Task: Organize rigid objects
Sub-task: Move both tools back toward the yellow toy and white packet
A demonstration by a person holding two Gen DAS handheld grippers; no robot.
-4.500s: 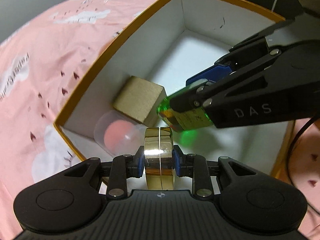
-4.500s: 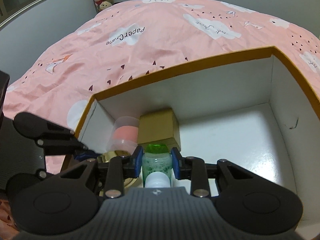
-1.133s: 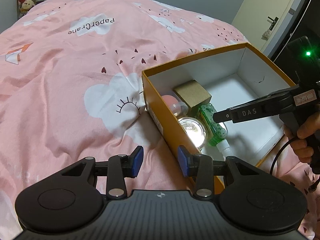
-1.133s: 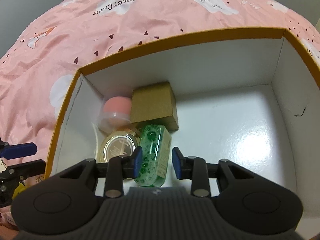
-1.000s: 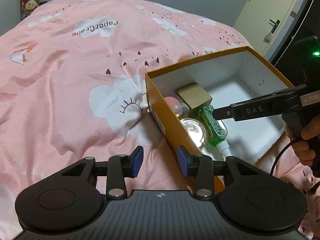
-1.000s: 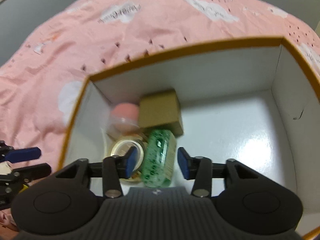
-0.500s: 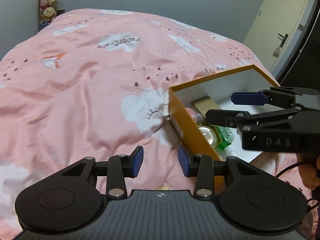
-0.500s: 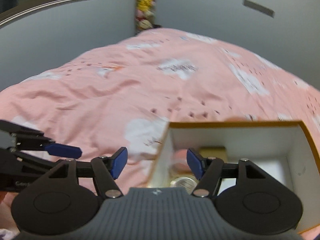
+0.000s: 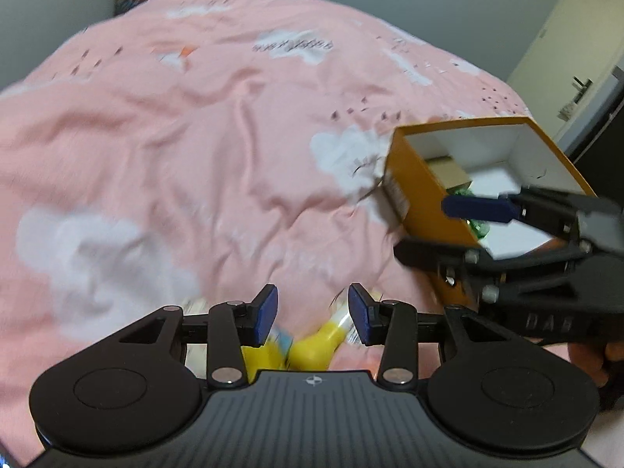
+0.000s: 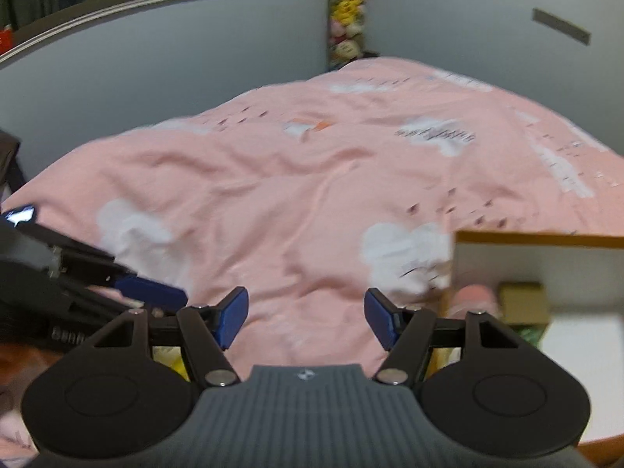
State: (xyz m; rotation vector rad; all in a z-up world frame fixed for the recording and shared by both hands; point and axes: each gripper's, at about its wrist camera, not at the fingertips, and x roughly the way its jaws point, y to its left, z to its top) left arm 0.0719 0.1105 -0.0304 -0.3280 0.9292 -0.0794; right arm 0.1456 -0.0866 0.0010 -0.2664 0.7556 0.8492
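Both sets of jaws stood released and empty: the left gripper [image 9: 312,314] over blurred yellow plastic items [image 9: 318,345] at lower centre, the right gripper [image 10: 306,314] over the pink cloud-print bed cover [image 10: 312,195]. The orange cardboard box [image 9: 423,199] with white lining sat at right.

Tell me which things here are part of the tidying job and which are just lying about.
Part of the job: orange box, brown carton and pink-lidded jar inside it, yellow items on the bed.

Just lying about: pink bedspread, plush toys.
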